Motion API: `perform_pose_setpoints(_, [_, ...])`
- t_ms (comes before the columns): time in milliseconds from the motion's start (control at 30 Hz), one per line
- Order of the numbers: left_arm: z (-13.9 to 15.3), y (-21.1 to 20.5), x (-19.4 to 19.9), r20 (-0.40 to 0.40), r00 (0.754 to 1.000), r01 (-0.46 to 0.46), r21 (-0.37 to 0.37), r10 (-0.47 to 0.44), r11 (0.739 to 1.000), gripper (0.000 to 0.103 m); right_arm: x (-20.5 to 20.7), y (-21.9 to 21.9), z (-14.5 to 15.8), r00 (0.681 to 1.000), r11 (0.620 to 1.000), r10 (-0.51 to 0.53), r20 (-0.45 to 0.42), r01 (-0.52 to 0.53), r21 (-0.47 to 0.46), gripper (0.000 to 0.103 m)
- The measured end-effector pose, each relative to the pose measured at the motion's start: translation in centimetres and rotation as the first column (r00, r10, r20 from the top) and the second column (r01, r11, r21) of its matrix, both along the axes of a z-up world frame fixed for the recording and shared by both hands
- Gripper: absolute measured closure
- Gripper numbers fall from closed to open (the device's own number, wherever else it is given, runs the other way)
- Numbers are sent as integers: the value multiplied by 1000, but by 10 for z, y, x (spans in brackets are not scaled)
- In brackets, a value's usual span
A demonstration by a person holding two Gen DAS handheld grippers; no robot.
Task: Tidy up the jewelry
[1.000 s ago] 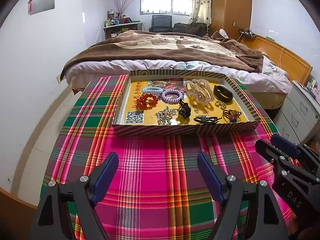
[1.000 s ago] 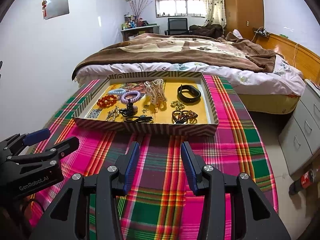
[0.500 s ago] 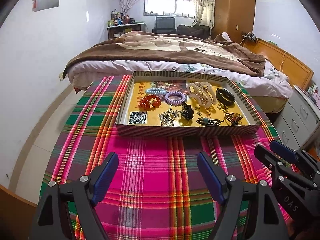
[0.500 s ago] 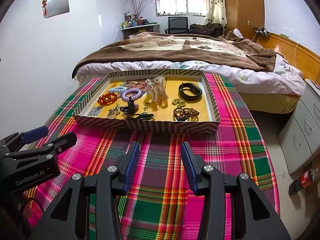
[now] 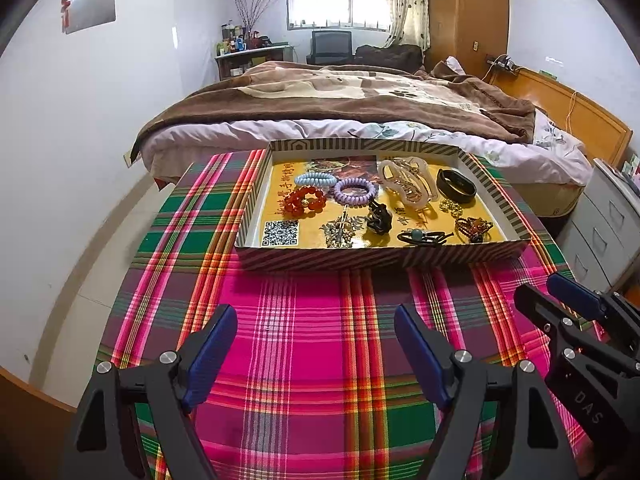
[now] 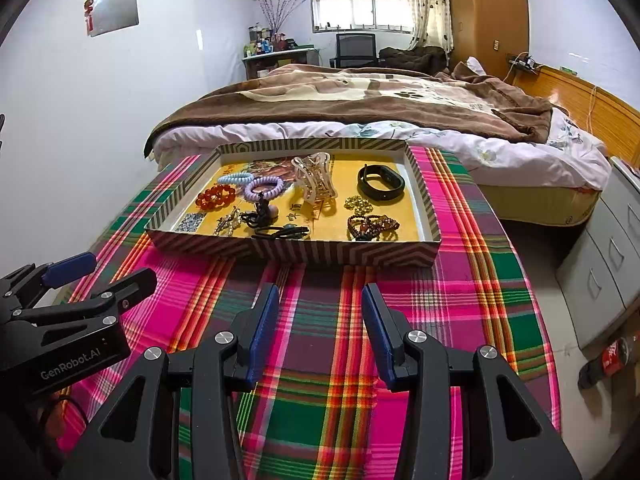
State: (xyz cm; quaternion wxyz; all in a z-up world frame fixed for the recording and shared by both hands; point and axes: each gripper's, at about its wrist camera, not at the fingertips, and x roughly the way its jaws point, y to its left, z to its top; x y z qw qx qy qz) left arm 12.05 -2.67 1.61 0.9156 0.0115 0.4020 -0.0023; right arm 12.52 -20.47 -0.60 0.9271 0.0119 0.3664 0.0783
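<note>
A striped shallow box (image 5: 380,258) (image 6: 288,250) with a yellow floor stands at the far side of the plaid table. In it lie a red bead bracelet (image 5: 305,199), blue (image 5: 315,179) and purple (image 5: 355,192) coil hair ties, a clear claw clip (image 5: 408,184), a black band (image 5: 456,186) (image 6: 380,182), gold beads (image 6: 357,202), a brown bracelet (image 6: 372,226) and small dark pieces. My left gripper (image 5: 316,350) is open and empty above the cloth in front of the box. My right gripper (image 6: 319,324) is open and empty, to its right.
A bed with a brown blanket (image 5: 360,96) stands right behind the table. A grey drawer unit (image 6: 604,264) and a cola bottle (image 6: 608,360) on the floor are to the right. A white wall is to the left.
Both grippers have drawn back slightly and lifted, so the box sits a little farther off. Both stay open and empty. Nothing in the box has moved.
</note>
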Motion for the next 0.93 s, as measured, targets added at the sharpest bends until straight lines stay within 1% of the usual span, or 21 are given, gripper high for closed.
perform_pose_setpoints(367, [-1,1,2,-3,1000,6,-18,-6,1000,23,0,0,0,1000,1000,0,0,0,1,59])
perform_pose_setpoints(933, [-3,3,3,-11,1000,1,-20,-1,1000,23,1,0,-1,1000,1000,-3,-2,3,1,59])
